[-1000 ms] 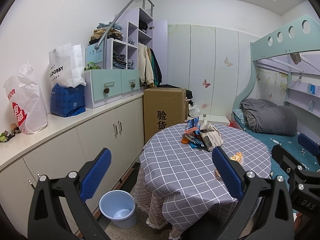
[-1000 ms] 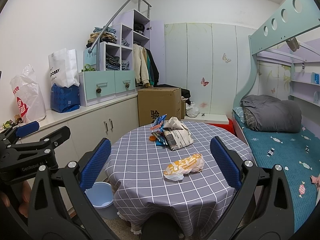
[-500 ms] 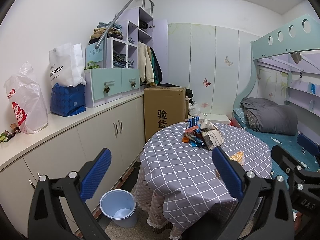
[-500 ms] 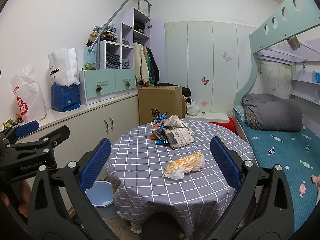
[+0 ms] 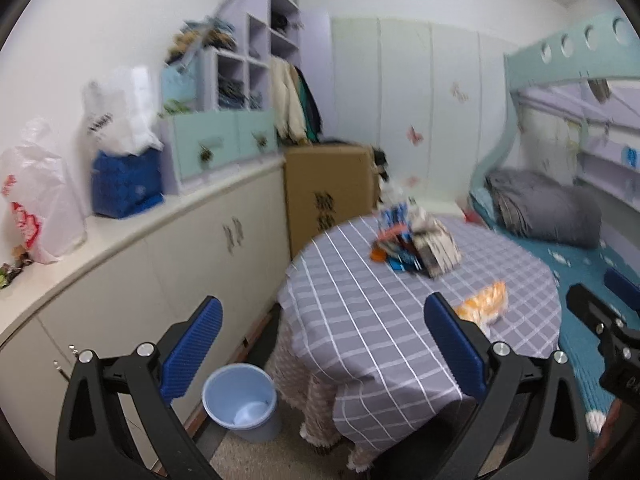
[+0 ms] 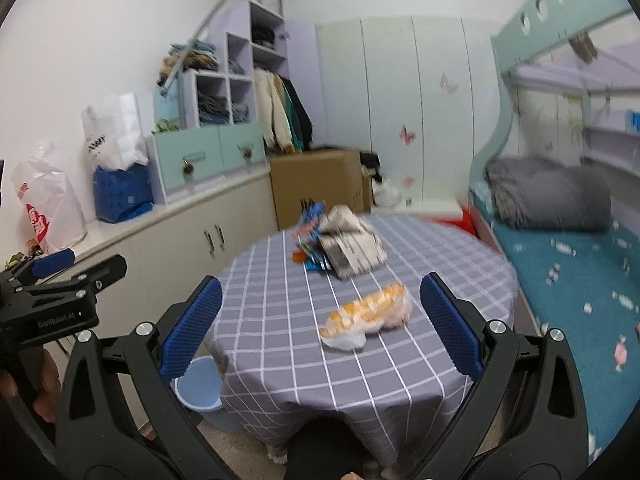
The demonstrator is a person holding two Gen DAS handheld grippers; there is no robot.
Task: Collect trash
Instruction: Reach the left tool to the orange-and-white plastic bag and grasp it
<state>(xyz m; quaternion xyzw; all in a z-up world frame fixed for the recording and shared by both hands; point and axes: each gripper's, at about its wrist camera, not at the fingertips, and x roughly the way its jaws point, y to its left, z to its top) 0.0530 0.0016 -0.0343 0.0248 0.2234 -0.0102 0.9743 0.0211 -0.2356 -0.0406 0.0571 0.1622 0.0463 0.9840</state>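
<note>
Right gripper (image 6: 320,316) wide open, empty, lined up on the orange wrapper (image 6: 366,316) near the surface's (image 6: 280,360) front edge. Left gripper (image 5: 318,346) also wide open, empty, off the surface's left side above the bin (image 5: 239,400). Wrapper pile (image 6: 340,246) sits mid-surface. Risk: the thin wrapper could slide on the checked cloth as the jaws close. Frames blurred, so alignment uncertain. Tight room: cabinets left, bunk bed (image 6: 560,264) right.

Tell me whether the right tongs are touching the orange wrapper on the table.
Apart. In the right wrist view the open right tongs sit nearer the camera, and checked cloth shows between each blue pad and the orange wrapper.
</note>
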